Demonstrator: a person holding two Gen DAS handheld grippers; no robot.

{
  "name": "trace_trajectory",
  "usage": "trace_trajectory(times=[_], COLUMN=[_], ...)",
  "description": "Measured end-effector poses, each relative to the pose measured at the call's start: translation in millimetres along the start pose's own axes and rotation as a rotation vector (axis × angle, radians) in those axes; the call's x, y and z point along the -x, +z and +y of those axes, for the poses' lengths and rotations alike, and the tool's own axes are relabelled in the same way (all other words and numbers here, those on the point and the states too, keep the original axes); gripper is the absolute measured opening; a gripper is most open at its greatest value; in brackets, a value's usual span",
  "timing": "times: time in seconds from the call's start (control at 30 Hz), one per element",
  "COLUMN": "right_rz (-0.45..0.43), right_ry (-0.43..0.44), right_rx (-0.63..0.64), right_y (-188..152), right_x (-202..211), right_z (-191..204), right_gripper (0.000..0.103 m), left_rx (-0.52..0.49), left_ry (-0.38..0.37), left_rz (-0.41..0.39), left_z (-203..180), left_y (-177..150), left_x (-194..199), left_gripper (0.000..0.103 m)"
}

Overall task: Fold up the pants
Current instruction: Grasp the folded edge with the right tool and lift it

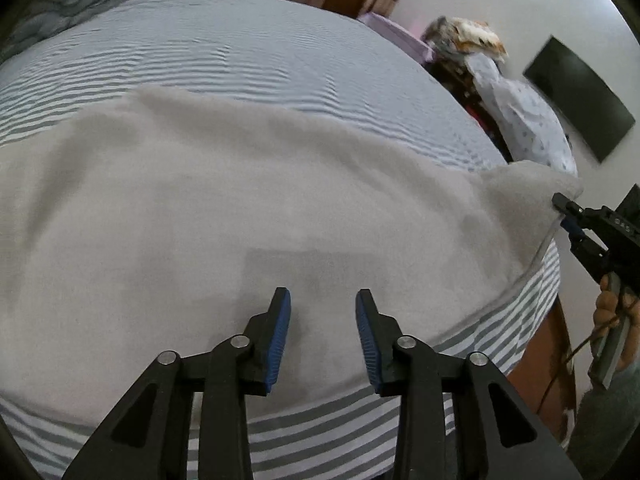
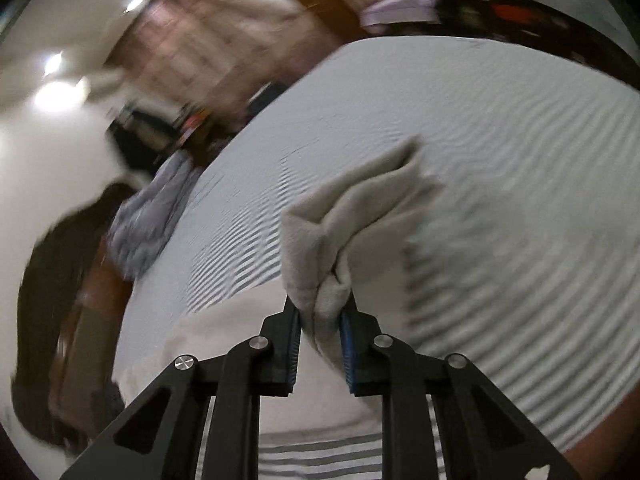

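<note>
The right gripper (image 2: 320, 312) has its jaws clamped on a bunched corner of the one pair of grey pants (image 1: 224, 208), lifted at the bed's (image 1: 248, 48) right edge (its view is blurred). The left gripper (image 1: 323, 300), jaws apart, hovers low over the spread fabric, pointing across the striped sheet.

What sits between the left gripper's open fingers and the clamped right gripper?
Only pants fabric on the striped sheet, per the left wrist view, from left gripper to right gripper.
</note>
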State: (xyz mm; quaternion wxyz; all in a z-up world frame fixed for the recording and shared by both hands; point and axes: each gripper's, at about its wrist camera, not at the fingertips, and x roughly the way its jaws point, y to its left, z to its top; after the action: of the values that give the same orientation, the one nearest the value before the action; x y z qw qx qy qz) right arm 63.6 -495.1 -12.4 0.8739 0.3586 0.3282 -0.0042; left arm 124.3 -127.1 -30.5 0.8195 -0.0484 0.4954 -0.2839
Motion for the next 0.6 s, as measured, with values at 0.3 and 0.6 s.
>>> trace_trajectory(times=[0.3,0.6], right_rz=[0.224,0.387], right_ry=[0.093,0.042], right_rx=[0.286,0.391], right_y=[-59.1,-140.7], right_x=[-104.6,-178.1], right_z=[149.1,192.9], right_gripper=[0.017,0.044], left_rx=[0.128,0.194], left_ry=[0.027,-0.039], left_rz=[-0.125,-0.126], left_z=[82.9,124.4], left_y=[-2.6,-14.9], left_x=[70.6,88.1], left_gripper=[0.058,0.059])
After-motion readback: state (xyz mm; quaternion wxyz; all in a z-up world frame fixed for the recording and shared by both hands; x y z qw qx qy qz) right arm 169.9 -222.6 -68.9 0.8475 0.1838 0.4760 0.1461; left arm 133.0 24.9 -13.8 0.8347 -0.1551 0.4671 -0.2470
